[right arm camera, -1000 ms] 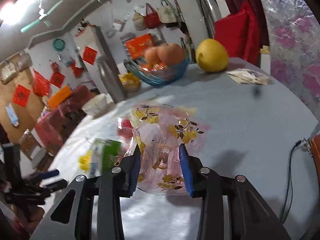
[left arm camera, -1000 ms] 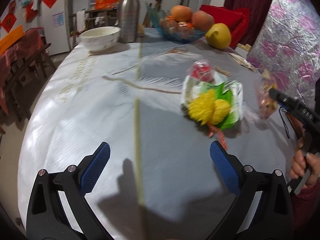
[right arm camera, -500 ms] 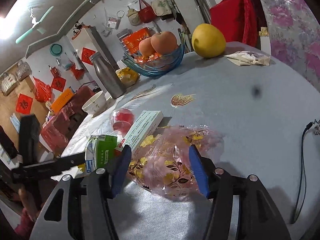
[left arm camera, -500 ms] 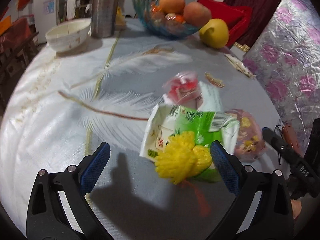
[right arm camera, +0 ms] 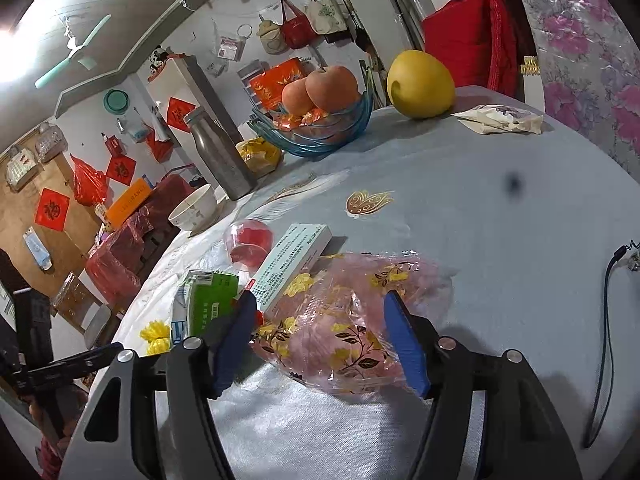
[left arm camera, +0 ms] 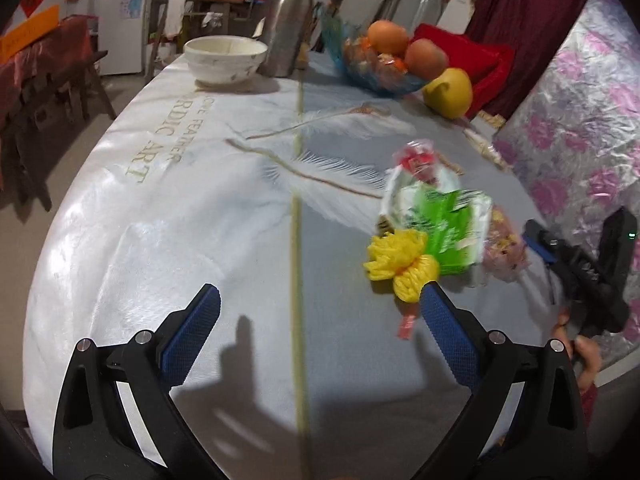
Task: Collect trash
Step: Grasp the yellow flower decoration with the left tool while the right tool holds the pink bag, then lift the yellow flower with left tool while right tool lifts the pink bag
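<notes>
A pile of trash lies on the feather-print tablecloth [left arm camera: 168,208]: a green-and-white carton [right arm camera: 208,300], a yellow pompom [left arm camera: 400,264], a clear cup with red inside [right arm camera: 250,240] and a white medicine box [right arm camera: 294,260]. A pink flowered plastic bag [right arm camera: 344,332] rests on the cloth beside the box. My right gripper [right arm camera: 320,300] straddles that bag; its jaws are opening and the pads stand just off the bag. My left gripper [left arm camera: 318,296] hangs wide open over bare cloth, nothing between its fingers, its right fingertip close to the pompom.
At the back of the table stand a blue glass fruit bowl [right arm camera: 320,136], a yellow pomelo [right arm camera: 420,84], a steel flask [right arm camera: 220,152] and a white bowl [left arm camera: 226,58]. A crumpled wrapper [right arm camera: 500,120] lies far right. A thin cable [right arm camera: 604,320] trails along the right edge.
The right jaws spread and let go of the pink bag, which settled onto the cloth beside the box. The left gripper swung in over the pile, then back out to its left.
</notes>
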Motion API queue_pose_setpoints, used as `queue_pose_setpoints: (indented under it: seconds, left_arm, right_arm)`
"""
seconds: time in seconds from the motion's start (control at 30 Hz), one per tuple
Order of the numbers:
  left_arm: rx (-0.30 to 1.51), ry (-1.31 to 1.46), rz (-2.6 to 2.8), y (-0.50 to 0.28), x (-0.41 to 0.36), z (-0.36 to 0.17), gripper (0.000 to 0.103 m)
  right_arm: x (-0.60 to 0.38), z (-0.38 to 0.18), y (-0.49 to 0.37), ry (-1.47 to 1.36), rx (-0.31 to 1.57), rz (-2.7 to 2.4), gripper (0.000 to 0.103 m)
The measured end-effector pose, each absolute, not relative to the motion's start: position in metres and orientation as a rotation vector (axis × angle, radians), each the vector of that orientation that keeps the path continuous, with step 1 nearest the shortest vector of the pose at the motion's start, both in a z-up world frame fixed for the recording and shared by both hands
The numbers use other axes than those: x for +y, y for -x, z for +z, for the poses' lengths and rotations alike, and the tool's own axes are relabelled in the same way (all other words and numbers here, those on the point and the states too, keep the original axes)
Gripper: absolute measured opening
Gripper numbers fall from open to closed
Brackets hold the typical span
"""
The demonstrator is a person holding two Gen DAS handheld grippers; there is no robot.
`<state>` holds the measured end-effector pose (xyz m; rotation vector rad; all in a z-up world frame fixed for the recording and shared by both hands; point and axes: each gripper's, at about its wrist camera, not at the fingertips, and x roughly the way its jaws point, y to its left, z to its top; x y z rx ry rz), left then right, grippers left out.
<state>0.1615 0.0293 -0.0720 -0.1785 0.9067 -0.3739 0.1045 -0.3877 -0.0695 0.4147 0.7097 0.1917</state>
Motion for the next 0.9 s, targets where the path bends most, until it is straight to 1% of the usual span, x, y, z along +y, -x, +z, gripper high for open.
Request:
queue_pose_setpoints:
  seconds: [0.13,0.33,0.43,0.5,0.57,0.6,0.63,0.67,0.8,0.87,0.9]
  left_arm:
    - [0.899,0.116,-0.409,-0.160,0.005,-0.070,0.096]
    - [0.902,0.058,-0.420,-0.180,-0.033,-0.078,0.096]
    - [0.896,0.037,-0.396,-0.190,-0.041,-0.086,0.094]
    - [0.911,0.032,-0.397,-0.192,-0.043,-0.093,0.085]
    - [0.935,0.052,-0.426,-0.193,-0.040,-0.097,0.058]
    - [0.934,0.067,-0.445,-0.192,-0.037,-0.096,0.052]
    - [0.927,0.068,-0.446,-0.190,-0.035,-0.095,0.049]
    - [0.911,0.066,-0.438,-0.187,-0.031,-0.093,0.048]
    - [0.870,0.080,-0.417,-0.175,-0.016,-0.086,0.048]
    - [0.853,0.086,-0.397,-0.171,-0.008,-0.083,0.048]
    - [0.846,0.089,-0.387,-0.170,-0.004,-0.082,0.048]
  right_arm:
    - [-0.388,-0.070,-0.105,-0.416,0.711,0.192,0.067]
    - [-0.388,-0.071,-0.105,-0.427,0.712,0.199,0.069]
    - [-0.388,-0.072,-0.106,-0.433,0.714,0.203,0.069]
    - [-0.389,-0.073,-0.106,-0.437,0.714,0.206,0.069]
    - [-0.389,-0.073,-0.106,-0.439,0.716,0.208,0.069]
    - [-0.389,-0.073,-0.106,-0.440,0.717,0.208,0.069]
    - [-0.389,-0.073,-0.106,-0.440,0.716,0.207,0.070]
    - [-0.389,-0.073,-0.106,-0.440,0.717,0.207,0.071]
    - [-0.389,-0.073,-0.107,-0.440,0.719,0.196,0.079]
    - [-0.387,-0.075,-0.109,-0.432,0.730,0.193,0.087]
    - [-0.386,-0.075,-0.110,-0.425,0.736,0.194,0.088]
